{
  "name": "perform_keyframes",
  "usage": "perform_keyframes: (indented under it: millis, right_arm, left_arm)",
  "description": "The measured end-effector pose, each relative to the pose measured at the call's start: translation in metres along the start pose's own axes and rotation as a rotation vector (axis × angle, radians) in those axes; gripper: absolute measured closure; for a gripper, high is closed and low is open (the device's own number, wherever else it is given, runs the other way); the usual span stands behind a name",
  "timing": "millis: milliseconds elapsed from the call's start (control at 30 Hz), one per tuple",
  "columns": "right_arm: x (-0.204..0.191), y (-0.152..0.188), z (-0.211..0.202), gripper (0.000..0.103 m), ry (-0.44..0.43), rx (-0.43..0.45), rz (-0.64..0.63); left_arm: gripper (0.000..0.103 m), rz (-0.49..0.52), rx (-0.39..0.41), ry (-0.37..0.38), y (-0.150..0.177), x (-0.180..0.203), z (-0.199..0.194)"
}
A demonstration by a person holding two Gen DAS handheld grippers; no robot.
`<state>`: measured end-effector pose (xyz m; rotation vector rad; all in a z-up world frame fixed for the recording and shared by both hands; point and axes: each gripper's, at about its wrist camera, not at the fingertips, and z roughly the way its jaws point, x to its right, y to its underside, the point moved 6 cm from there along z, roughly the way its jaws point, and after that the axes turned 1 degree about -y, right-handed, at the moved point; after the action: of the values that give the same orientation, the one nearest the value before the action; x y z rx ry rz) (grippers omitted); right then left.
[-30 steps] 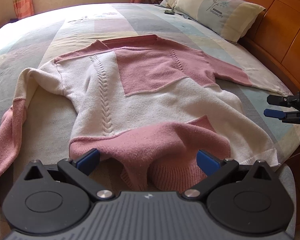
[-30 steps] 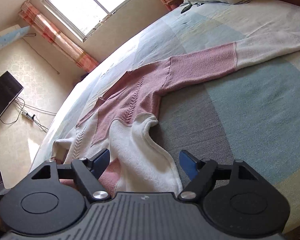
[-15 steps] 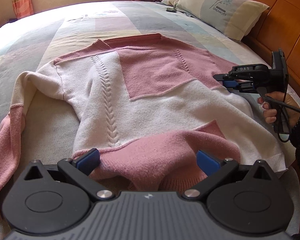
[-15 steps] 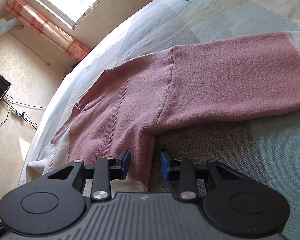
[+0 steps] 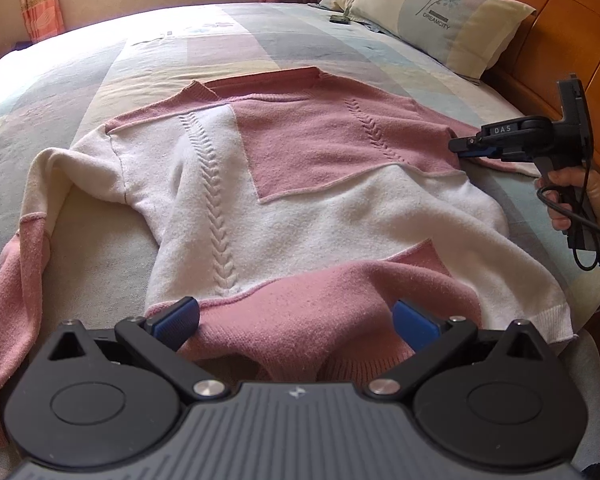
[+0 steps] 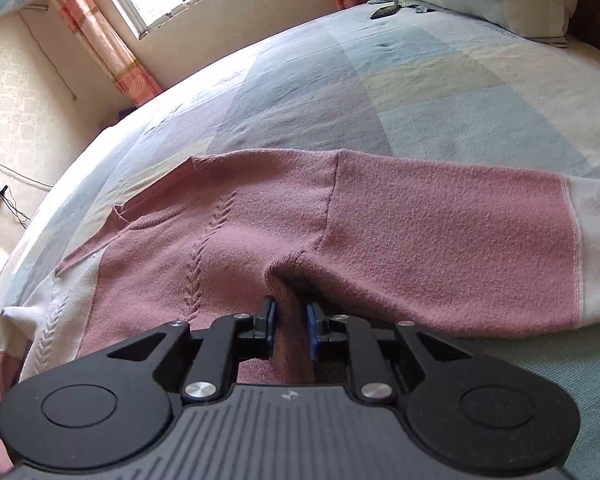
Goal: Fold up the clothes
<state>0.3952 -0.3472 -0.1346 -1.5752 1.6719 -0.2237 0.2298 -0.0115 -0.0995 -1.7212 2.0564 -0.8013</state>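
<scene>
The bed (image 5: 260, 40) is covered by a pastel patchwork spread, and the pink-and-cream sweater (image 5: 308, 208) is laid out flat across it, front up, hem bunched near the left wrist camera. One sleeve (image 5: 16, 280) is draped off toward the edge and cut off by the frame. A pillow (image 5: 440, 12) is propped at the wooden headboard (image 5: 572, 52), with some small dark thing (image 5: 340, 20) beside it, probably a remote, hard to say. The left gripper (image 5: 296, 318) is spread wide over the hem, nothing pinched. The right gripper (image 6: 291, 330) is clamped on a fold of pink knit at the armpit.
</scene>
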Motion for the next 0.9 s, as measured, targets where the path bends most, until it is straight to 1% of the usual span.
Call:
perform_keyframes:
  millis: [67,133,233,300,333,400,433,500,533,600,667,733,800,900]
  right_arm:
    - [-0.010,0.012,-0.019,0.079,-0.021,0.007,-0.009]
    - [-0.022,0.031,-0.039,0.074,-0.037,-0.002,-0.029]
    - [-0.042,0.060,-0.059,0.068,-0.036,-0.017,-0.110]
    - [-0.056,0.079,-0.072,0.063,-0.035,-0.027,-0.165]
    - [-0.063,0.089,-0.079,0.062,-0.034,-0.032,-0.193]
    - [-0.076,0.108,-0.092,0.054,-0.033,-0.042,-0.248]
    - [-0.083,0.118,-0.099,0.052,-0.033,-0.046,-0.276]
    - [-0.096,0.137,-0.112,0.040,-0.031,-0.056,-0.332]
    - [-0.104,0.144,-0.113,0.037,-0.022,-0.060,-0.371]
    - [-0.117,0.153,-0.113,0.028,-0.022,-0.063,-0.415]
    - [-0.133,0.160,-0.112,0.024,-0.031,-0.062,-0.451]
    - [-0.150,0.162,-0.109,0.022,-0.042,-0.051,-0.490]
    - [-0.175,0.164,-0.106,0.012,-0.047,-0.030,-0.568]
    - [-0.211,0.168,-0.098,0.007,-0.047,-0.007,-0.696]
  left_arm:
    - [0.000,0.004,0.005,0.002,0.001,0.002,-0.004]
    - [0.000,0.010,0.007,0.004,0.002,0.005,-0.007]
    - [0.000,0.025,0.001,0.012,0.005,0.009,-0.010]
    - [0.000,0.039,-0.008,0.001,0.009,0.011,-0.012]
    - [0.000,0.047,-0.012,-0.003,0.011,0.011,-0.013]
    - [0.000,0.067,-0.017,-0.006,0.015,0.013,-0.018]
    - [0.000,0.078,-0.018,-0.008,0.018,0.014,-0.021]
    - [0.000,0.091,-0.015,-0.015,0.023,0.014,-0.028]
    - [0.000,0.097,-0.014,-0.019,0.025,0.014,-0.031]
    - [0.000,0.109,-0.011,-0.027,0.030,0.014,-0.038]
    - [0.000,0.105,-0.006,-0.037,0.033,0.010,-0.043]
    - [0.000,0.089,0.003,-0.059,0.035,0.001,-0.049]
    - [0.000,0.068,0.012,-0.087,0.036,-0.010,-0.054]
    - [0.000,0.010,0.026,-0.138,0.037,-0.032,-0.064]
